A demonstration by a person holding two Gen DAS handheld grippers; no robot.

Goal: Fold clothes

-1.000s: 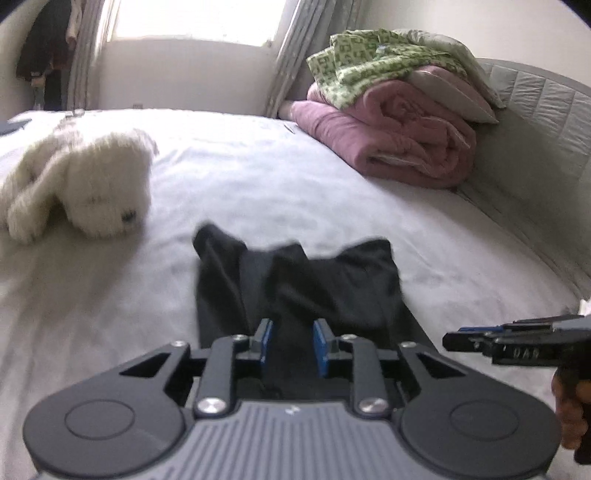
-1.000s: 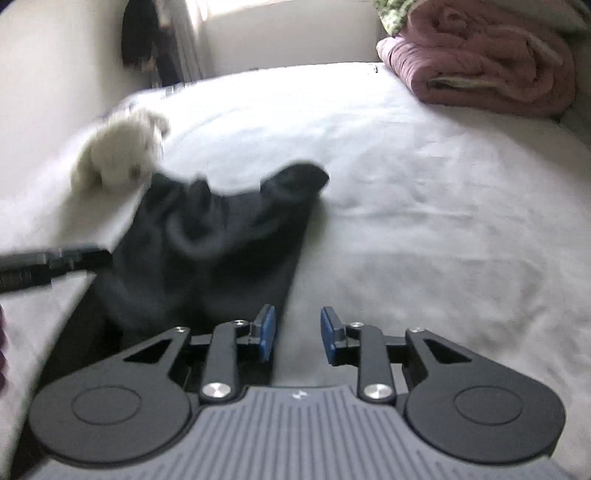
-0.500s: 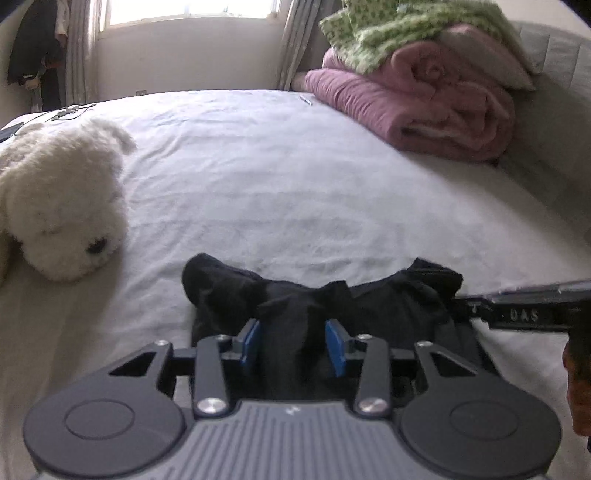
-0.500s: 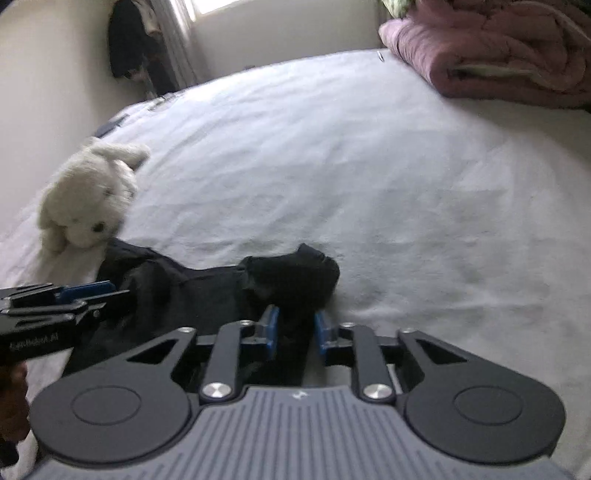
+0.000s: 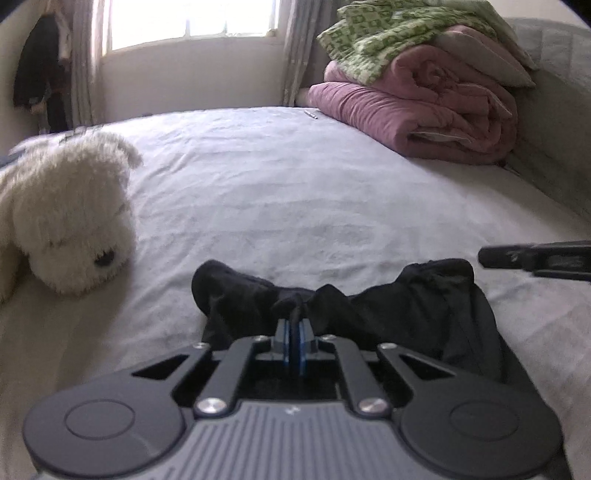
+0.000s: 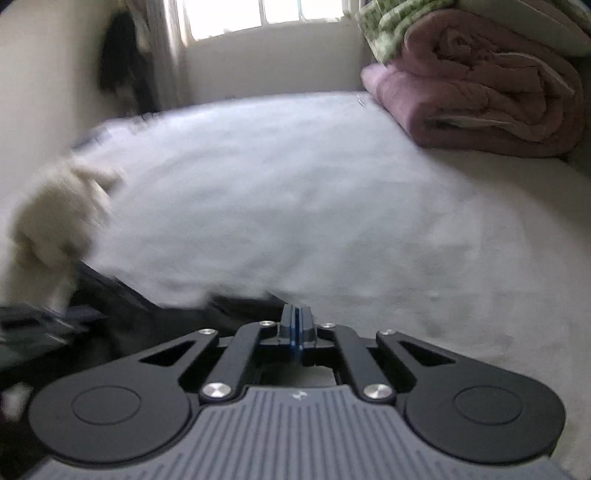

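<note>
The black garment (image 5: 388,306) sits bunched up on the near part of the bed (image 5: 295,192), right in front of me, with one lumpy corner sticking out to the left and another to the right. My left gripper (image 5: 294,334) has its jaws clenched on a pinch of that black cloth near the middle of the front edge; you can see a little fold of it poking up between the blue pads (image 5: 282,339).

My right gripper (image 6: 296,325) is over at the garment's right end. Its jaws are pressed together too, but that view is pretty smeared and the cloth (image 6: 122,317) only shows as a dark mass to the left and just behind the tips, so I honestly can't tell if any fabric is caught in there. From the left camera the right gripper shows as a dark bar coming in from the right edge, just above the garment's right corner.

Further out: a fluffy white plush dog (image 5: 70,214) lies on the bed to the left of the garment, nose pointing toward it, close but not touching. At the far right of the bed, against the padded headboard (image 5: 554,122), there's a rolled pink quilt (image 5: 436,110) with a green patterned blanket (image 5: 388,33) piled on top. Window (image 5: 192,18) with curtains at the back, and some dark clothes (image 5: 37,74) hanging in the far left corner.
</note>
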